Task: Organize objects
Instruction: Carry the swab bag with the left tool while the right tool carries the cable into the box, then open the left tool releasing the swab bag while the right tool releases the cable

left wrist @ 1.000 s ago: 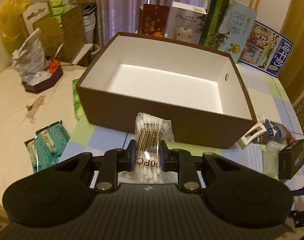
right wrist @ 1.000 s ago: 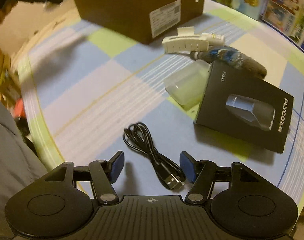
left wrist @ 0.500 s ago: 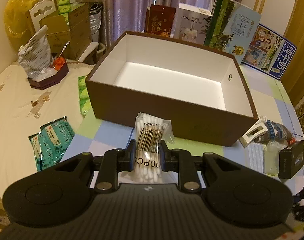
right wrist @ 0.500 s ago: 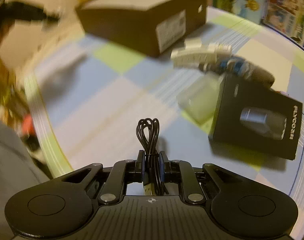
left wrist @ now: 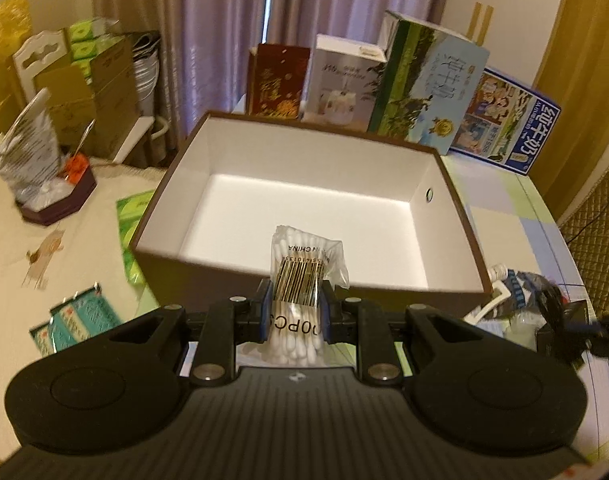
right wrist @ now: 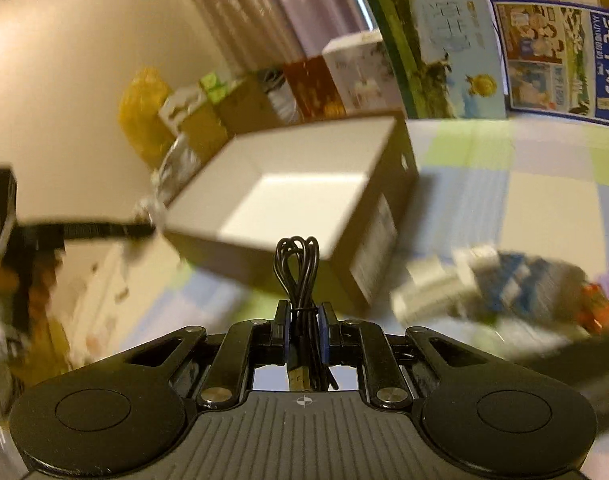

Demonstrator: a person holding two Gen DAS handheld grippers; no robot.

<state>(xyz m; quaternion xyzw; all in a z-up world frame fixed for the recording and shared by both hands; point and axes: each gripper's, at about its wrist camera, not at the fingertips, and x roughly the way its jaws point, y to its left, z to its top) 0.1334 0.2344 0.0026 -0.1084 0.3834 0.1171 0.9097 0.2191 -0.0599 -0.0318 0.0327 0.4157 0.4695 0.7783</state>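
The left gripper [left wrist: 294,312] hung nearer, jaws pinching the cotton swab bag [left wrist: 300,280] upright just short of the open box [left wrist: 240,276] dead ahead; the right gripper [right wrist: 303,330], jaws clamping the coiled cable [right wrist: 298,268], faced the box from farther back.

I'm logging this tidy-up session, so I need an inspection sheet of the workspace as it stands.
Surface: checked pastel tablecloth, partly covered.
Job's things: open brown cardboard box with white inside, nothing seen inside; clear bag of cotton swabs; coiled black USB cable.
Clutter: white hair clip; teal sachets.
Grippers: left gripper clamps the swab bag; right gripper clamps the cable.
Cables: only the held one.
Surroundings: printed cartons, purple curtains.
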